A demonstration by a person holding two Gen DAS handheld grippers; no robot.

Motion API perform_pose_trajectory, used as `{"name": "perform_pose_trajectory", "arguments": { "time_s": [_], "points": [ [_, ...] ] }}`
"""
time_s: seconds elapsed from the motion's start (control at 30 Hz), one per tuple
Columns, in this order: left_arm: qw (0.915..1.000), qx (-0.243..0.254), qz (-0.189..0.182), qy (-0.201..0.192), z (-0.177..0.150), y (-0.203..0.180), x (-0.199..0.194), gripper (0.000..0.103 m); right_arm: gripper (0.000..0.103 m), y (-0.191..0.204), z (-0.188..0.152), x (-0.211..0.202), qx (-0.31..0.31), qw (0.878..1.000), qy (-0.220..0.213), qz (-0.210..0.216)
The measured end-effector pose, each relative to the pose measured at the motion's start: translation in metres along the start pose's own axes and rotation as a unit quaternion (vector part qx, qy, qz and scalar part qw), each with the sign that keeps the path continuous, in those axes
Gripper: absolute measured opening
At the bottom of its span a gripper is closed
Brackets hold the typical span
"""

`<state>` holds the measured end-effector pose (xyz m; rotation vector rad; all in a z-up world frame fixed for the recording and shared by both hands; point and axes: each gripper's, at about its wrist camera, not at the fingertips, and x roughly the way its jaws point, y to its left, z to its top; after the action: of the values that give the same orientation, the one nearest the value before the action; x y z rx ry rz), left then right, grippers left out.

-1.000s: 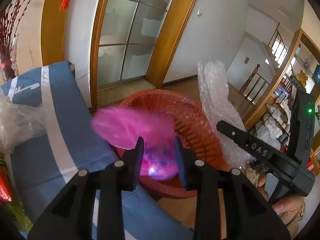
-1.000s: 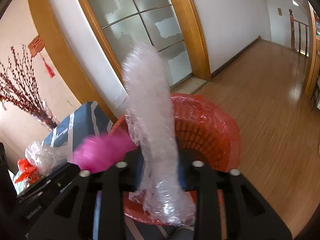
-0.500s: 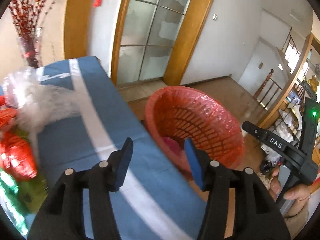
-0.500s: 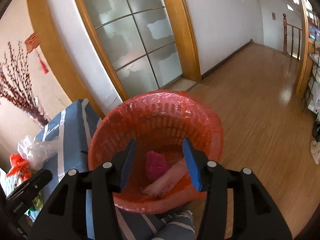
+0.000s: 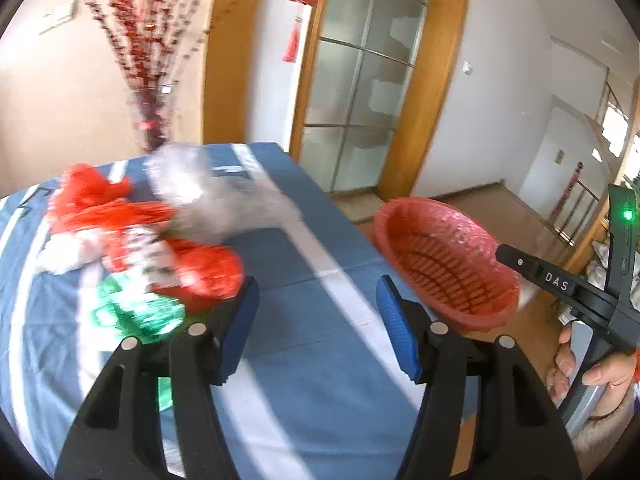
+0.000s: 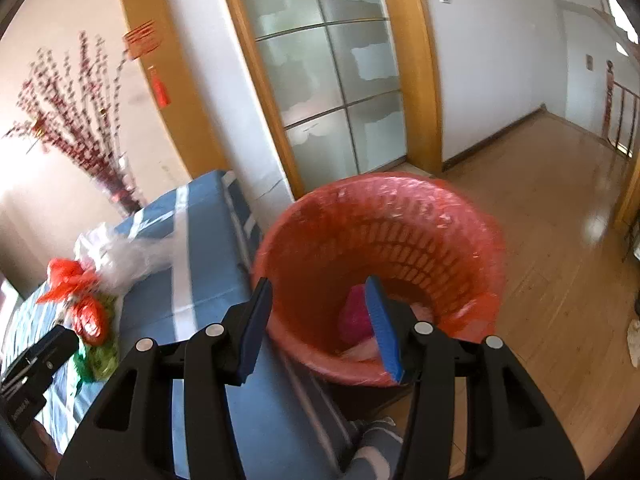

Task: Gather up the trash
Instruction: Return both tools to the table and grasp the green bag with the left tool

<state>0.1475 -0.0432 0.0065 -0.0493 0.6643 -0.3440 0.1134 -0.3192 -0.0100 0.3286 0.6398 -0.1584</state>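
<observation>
A red basket (image 5: pixel 444 264) lined with clear plastic stands beside the blue-clothed table (image 5: pixel 312 360); it also shows in the right wrist view (image 6: pixel 380 248), holding a pink bag (image 6: pixel 354 316) and bubble wrap. A pile of trash lies on the table: red bags (image 5: pixel 132 228), a green wrapper (image 5: pixel 136 312), clear plastic (image 5: pixel 212 196). My left gripper (image 5: pixel 318 328) is open and empty over the table, right of the pile. My right gripper (image 6: pixel 320 324) is open and empty over the basket's near rim.
Wooden floor (image 6: pixel 552 240) spreads right of the basket. A glass door with a wooden frame (image 5: pixel 360 80) stands behind the table. Red blossom branches (image 5: pixel 148 52) rise at the table's far end. A hand (image 5: pixel 592 364) holds the right gripper's handle.
The pink bag and the bubble wrap dropped into the basket; both grippers opened. The left gripper swung left toward the trash pile; the right one turned slightly left.
</observation>
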Motion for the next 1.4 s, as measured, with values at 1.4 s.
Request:
{"name": "perform_pose_trajectory", "arguments": {
  "time_s": [1.4],
  "points": [
    [0.9876,-0.129,0.044,0.078,-0.047,0.097,0.022,0.026,0.049,0.077,-0.046,0.012,-0.087,0.994,0.050,0.041]
  ]
}}
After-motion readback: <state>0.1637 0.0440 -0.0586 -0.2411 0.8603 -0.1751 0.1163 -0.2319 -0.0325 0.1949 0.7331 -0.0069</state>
